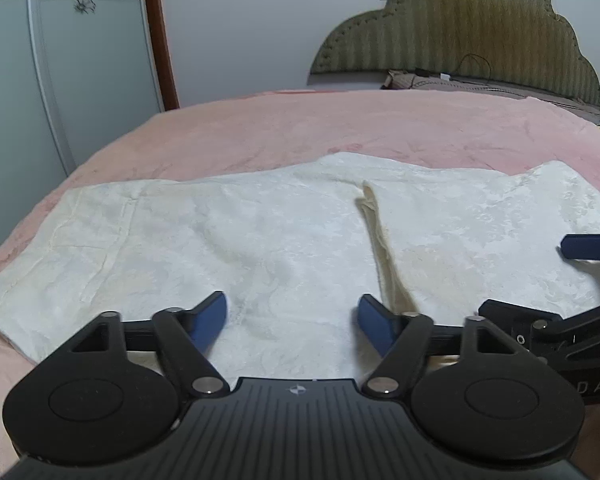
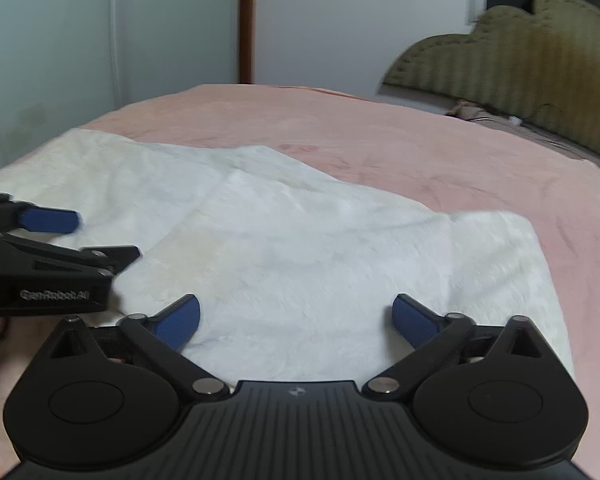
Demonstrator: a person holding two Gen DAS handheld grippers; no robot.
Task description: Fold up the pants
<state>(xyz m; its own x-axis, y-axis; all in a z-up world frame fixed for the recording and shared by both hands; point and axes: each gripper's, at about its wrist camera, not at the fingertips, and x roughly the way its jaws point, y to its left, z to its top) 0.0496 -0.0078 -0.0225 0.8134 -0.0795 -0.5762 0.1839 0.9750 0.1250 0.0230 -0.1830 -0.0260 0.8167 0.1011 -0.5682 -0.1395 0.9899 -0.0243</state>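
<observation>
White pants (image 1: 260, 232) lie spread flat across the pink bed, with a raised crease (image 1: 380, 240) running toward me near the middle. My left gripper (image 1: 290, 312) hovers just above the near part of the cloth, jaws open, nothing between the blue pads. In the right wrist view the same pants (image 2: 300, 248) fill the middle, their right end folded back at a corner (image 2: 500, 224). My right gripper (image 2: 296, 316) stands wide open over the cloth's near edge, holding nothing. Each gripper shows at the edge of the other's view.
The pink blanket (image 1: 300, 128) covers the bed all round the pants. An olive padded headboard (image 1: 460, 32) stands at the far right, with cables and small items at its foot. A wardrobe with flower decals (image 1: 80, 40) and a brown door frame stand at the left.
</observation>
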